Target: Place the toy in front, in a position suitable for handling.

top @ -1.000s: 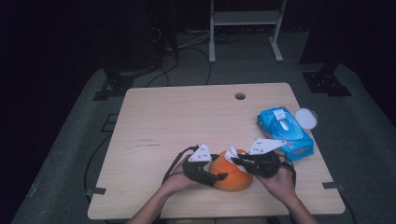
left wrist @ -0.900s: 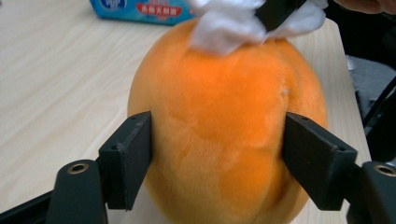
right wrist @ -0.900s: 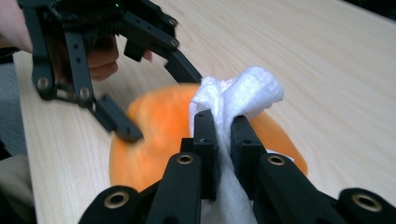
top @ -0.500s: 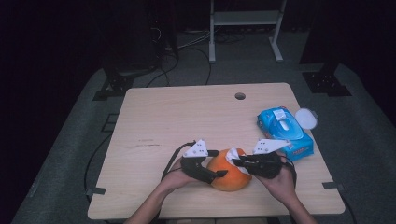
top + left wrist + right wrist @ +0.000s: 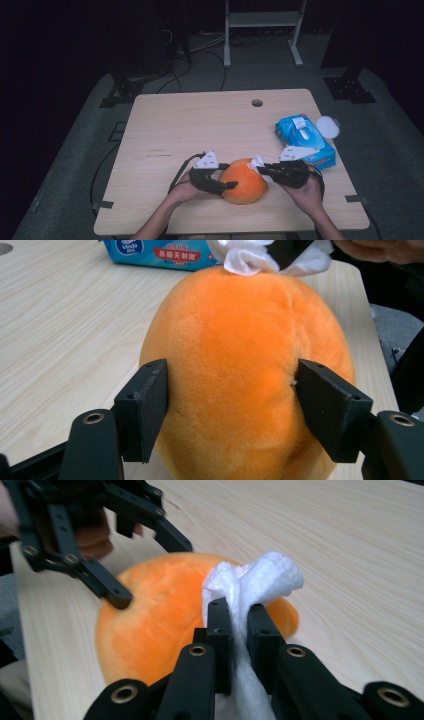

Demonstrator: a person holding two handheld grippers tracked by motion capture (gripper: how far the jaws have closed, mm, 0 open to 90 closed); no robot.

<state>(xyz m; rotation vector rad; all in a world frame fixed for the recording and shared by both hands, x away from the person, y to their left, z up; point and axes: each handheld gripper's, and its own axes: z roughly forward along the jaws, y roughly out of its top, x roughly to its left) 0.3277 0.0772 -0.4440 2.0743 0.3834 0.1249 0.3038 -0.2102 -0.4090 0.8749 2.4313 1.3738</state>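
The round orange plush toy, shaped like a fruit with a seam down its side (image 5: 243,180), is sitting on the pale wooden worktop (image 5: 200,125) near the person's edge, between the two hands. The left gripper (image 5: 226,185) is squeezing it: its jaws have just been closing, and in the left gripper view the two black pads (image 5: 145,407) are pressing into the fuzzy flanks of the toy (image 5: 240,375) on either side. The right gripper (image 5: 261,169) is pinching a crumpled white wet wipe (image 5: 255,582) tightly between its nearly closed jaws, and the wipe is touching the top of the toy on its far side from the left gripper.

The toy is looking light, soft and springy; its pile is giving under the pads, so a hold across its widest part, as now, is likely the steadiest, while a hold near a tapering end may slip off. The wipe is looking limp and thin, and is best held by a bunched fold.

The blue plastic pack of wet wipes (image 5: 304,138) is lying toward the right edge, apart from the toy, with its white round lid (image 5: 328,126) flipped open. What is remaining inside it cannot be told.
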